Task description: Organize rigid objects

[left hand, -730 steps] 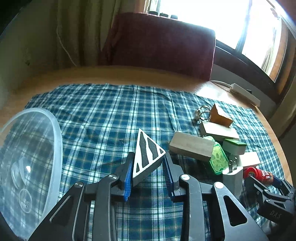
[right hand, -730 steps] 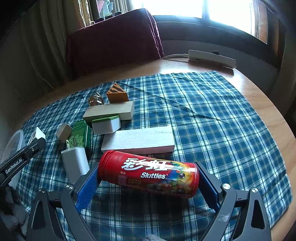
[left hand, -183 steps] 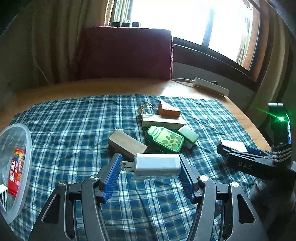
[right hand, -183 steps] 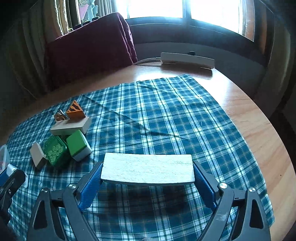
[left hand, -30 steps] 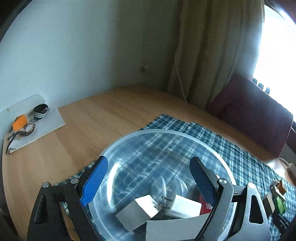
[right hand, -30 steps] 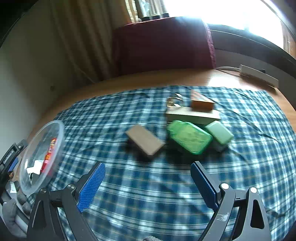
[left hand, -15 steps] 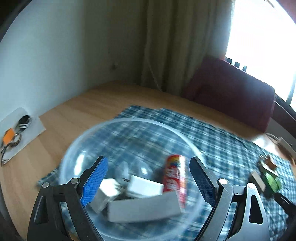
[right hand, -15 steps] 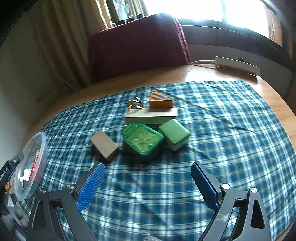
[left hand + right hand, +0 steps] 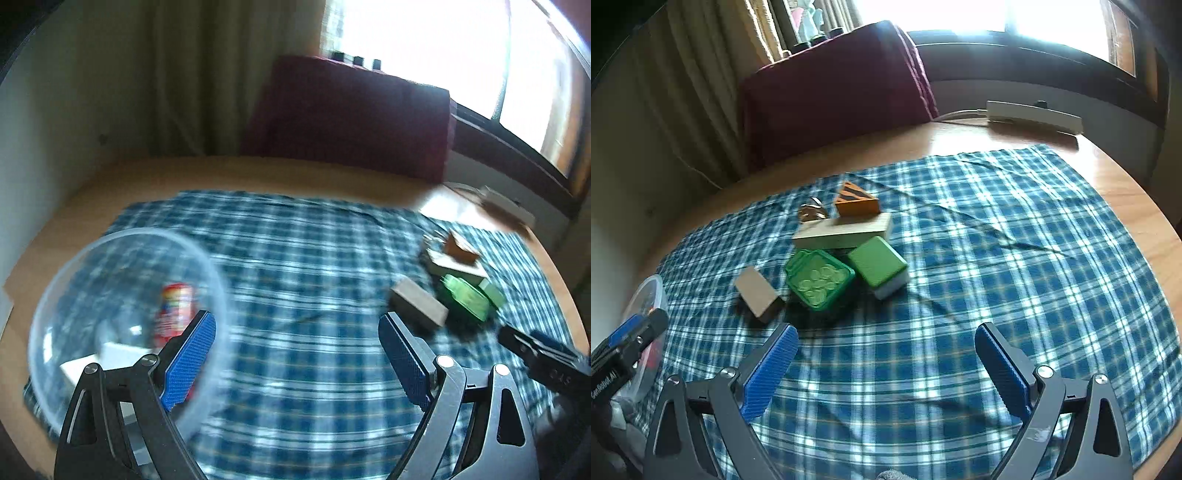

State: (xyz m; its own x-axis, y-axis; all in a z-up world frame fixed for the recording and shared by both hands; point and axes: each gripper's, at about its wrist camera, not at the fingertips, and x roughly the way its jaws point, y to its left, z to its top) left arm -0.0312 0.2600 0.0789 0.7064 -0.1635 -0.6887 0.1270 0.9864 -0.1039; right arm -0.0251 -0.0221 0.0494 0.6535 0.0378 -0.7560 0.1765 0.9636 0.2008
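My left gripper [image 9: 295, 354] is open and empty, over the checked cloth [image 9: 295, 251]. To its left stands the clear plastic bowl [image 9: 59, 295], which holds the red Skittles can [image 9: 173, 310] and white pieces, blurred. My right gripper [image 9: 884, 363] is open and empty, nearer than the cluster on the cloth. That cluster is a tan block [image 9: 757, 293], a green container [image 9: 818, 280], a green-topped block [image 9: 879, 264], a long pale block [image 9: 842, 230], an orange wedge [image 9: 855, 201] and a metal ring [image 9: 812, 212].
A dark red chair back [image 9: 831, 85] stands behind the round wooden table [image 9: 1123, 184]. A white power strip [image 9: 1034, 112] lies at the far right edge. The left gripper's tip [image 9: 631, 334] shows low at the left in the right wrist view, beside the bowl [image 9: 646, 295].
The left gripper has swung right, away from above the bowl, which now sits at its left. The right gripper has drawn closer to the cluster. Both stay open.
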